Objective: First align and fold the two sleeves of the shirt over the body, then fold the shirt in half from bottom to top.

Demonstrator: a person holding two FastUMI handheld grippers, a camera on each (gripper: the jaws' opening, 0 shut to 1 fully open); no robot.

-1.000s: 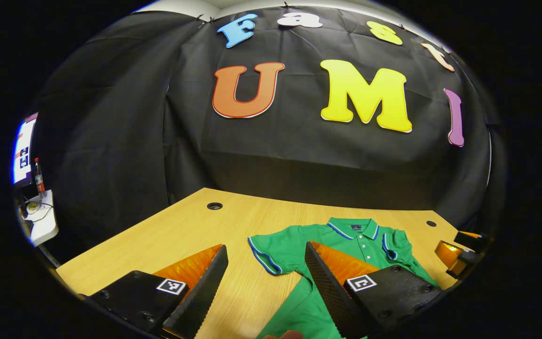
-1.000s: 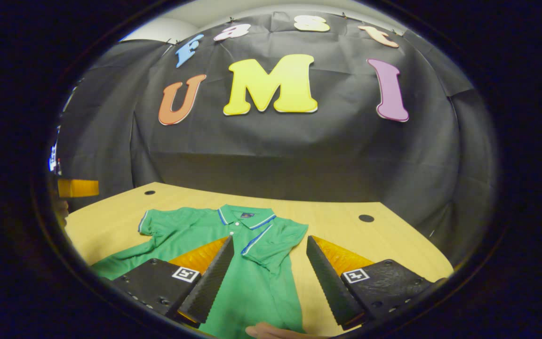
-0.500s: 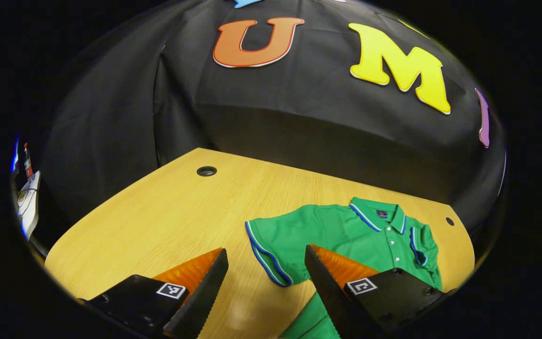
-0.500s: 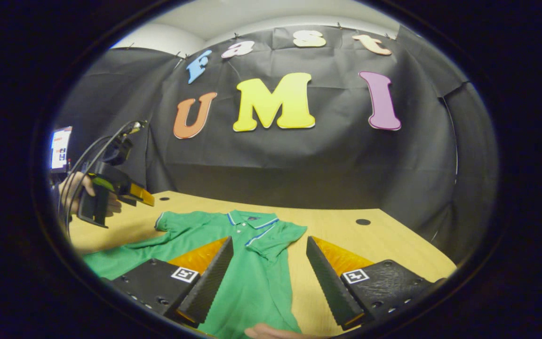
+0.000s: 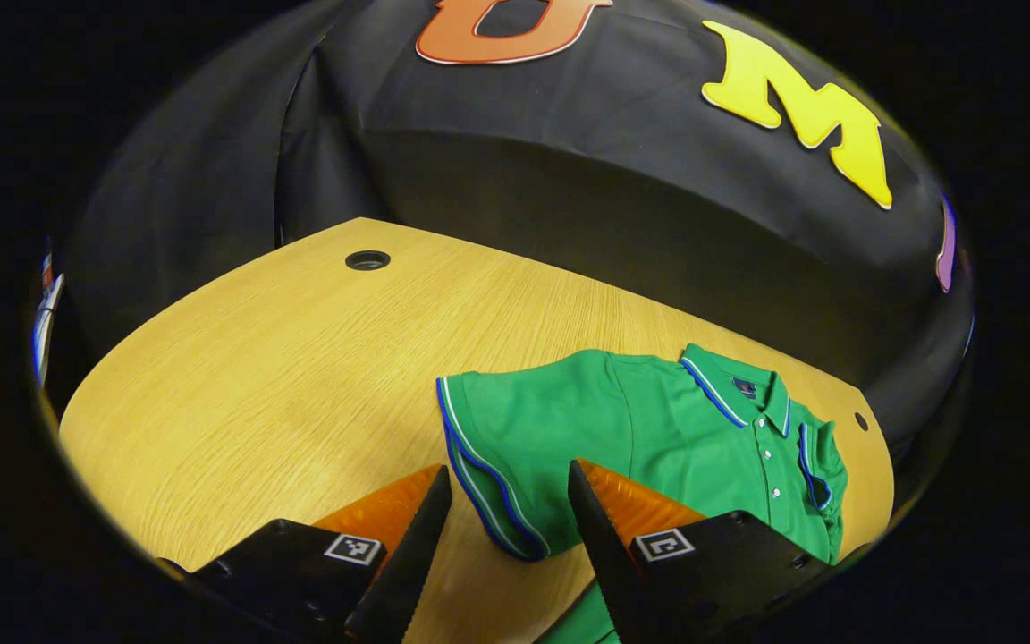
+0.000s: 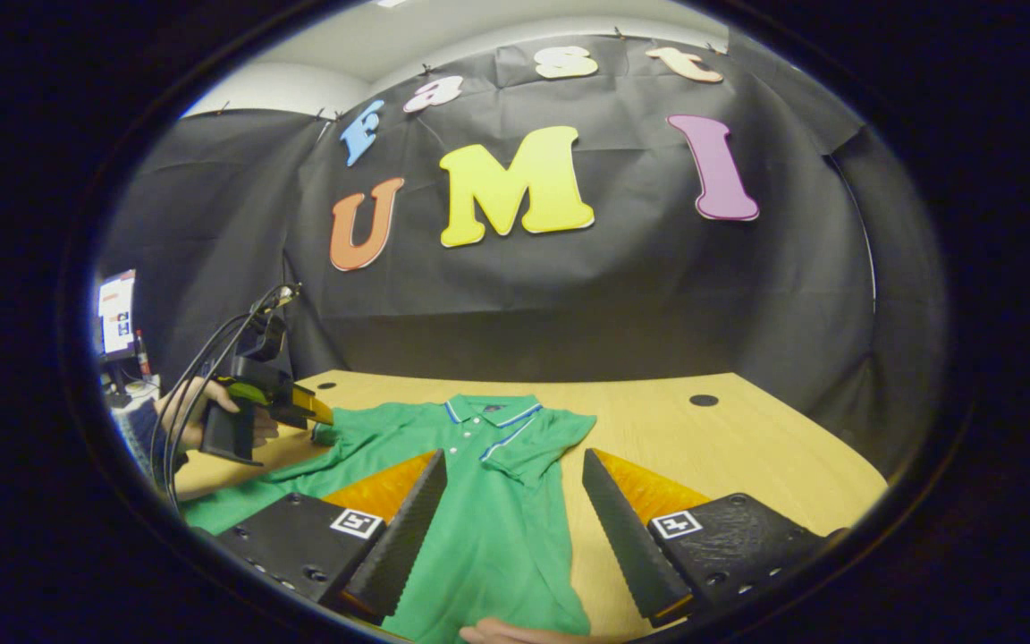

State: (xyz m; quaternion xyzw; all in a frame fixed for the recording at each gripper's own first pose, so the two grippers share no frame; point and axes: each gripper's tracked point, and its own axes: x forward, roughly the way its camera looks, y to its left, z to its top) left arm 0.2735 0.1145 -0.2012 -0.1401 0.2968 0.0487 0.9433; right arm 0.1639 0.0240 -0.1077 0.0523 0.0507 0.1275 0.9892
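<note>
A green polo shirt (image 5: pixel 640 429) with blue and white trim lies flat on the wooden table (image 5: pixel 282 358). Its left sleeve (image 5: pixel 488 447) is spread out sideways, and the sleeve's hem sits between the fingers of my open left gripper (image 5: pixel 506 483), just above the cloth. The other sleeve (image 6: pixel 524 443) is folded onto the shirt's body. My right gripper (image 6: pixel 512 461) is open over the shirt's (image 6: pixel 488 519) lower part, with nothing held. In the right gripper view the left gripper (image 6: pixel 314 411), held by a hand (image 6: pixel 189 416), hovers at the left sleeve (image 6: pixel 345 434).
Round cable holes (image 5: pixel 367 260) (image 5: pixel 861 420) (image 6: pixel 704 400) mark the table's far corners. A monitor (image 6: pixel 117 313) stands past the table's left side. Part of a hand (image 6: pixel 497 633) shows at the shirt's near edge. Bare wood lies left and right of the shirt.
My left gripper has moved forward and tipped down, so the spread sleeve now lies between its fingers. The right gripper has barely shifted and stays open.
</note>
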